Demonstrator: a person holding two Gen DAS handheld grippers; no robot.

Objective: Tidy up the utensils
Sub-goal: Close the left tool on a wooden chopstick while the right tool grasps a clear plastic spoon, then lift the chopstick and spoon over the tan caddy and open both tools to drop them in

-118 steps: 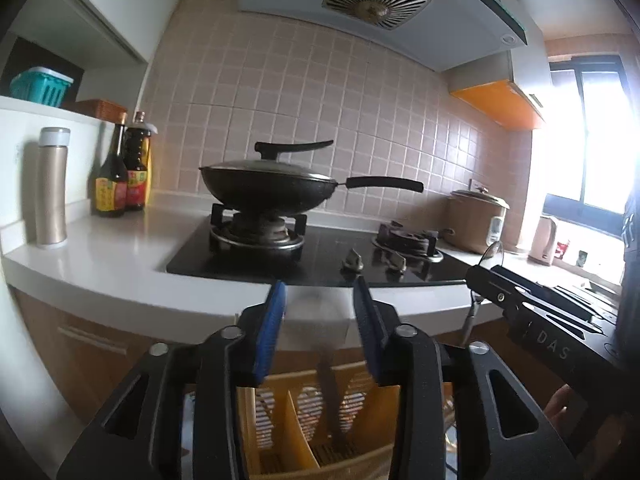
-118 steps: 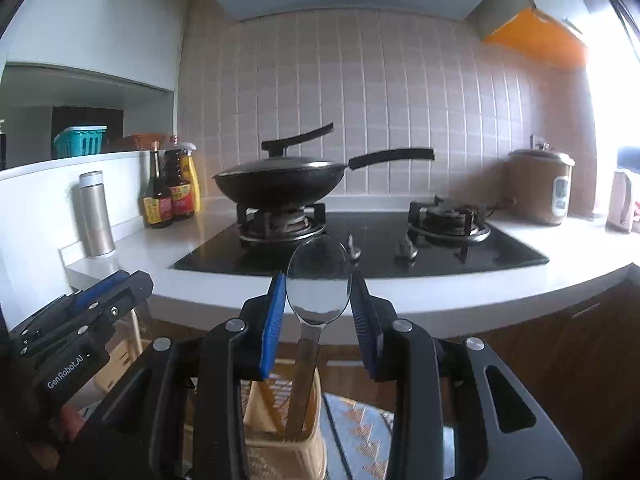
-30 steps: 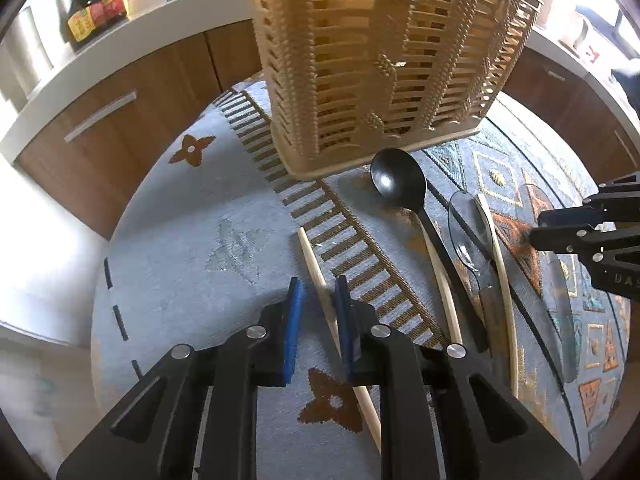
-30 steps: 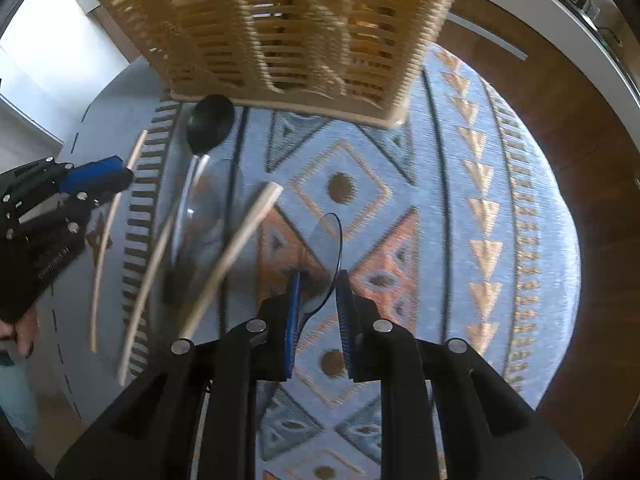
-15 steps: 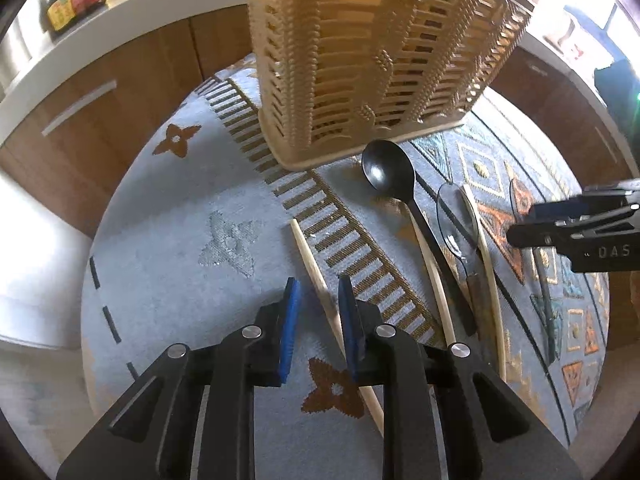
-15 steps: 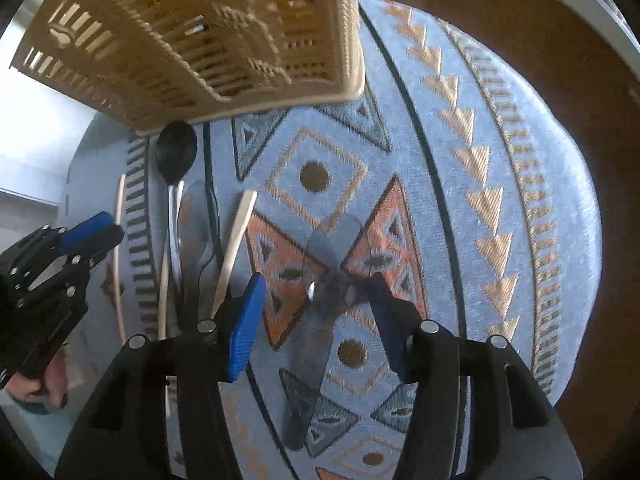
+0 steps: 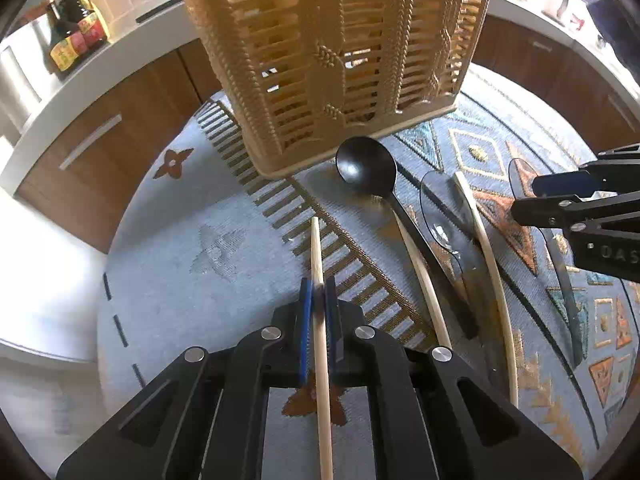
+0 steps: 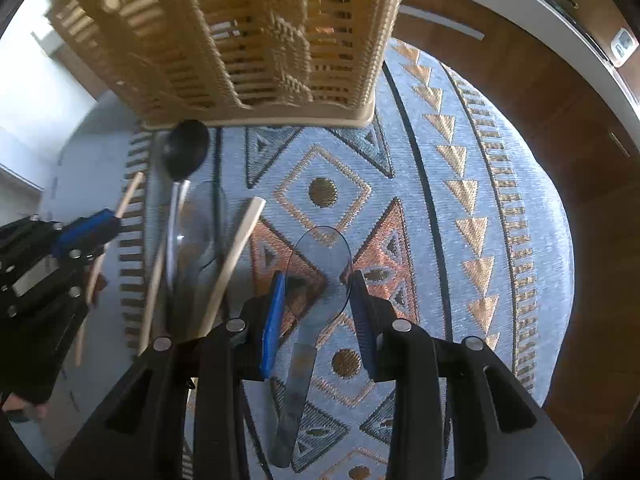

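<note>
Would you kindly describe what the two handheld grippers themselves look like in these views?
Both the left gripper and the right gripper have angular matte black bodies with triangular cut-outs, round silver pivot screws and ribbed blue pads. White lettering partly shows on the right gripper's side in the left wrist view. No cables or sleeves are visible.

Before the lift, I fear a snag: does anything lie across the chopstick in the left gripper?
Nothing visible does. The chopstick lies alone on the rug, apart from the black spoon and other utensils.
</note>
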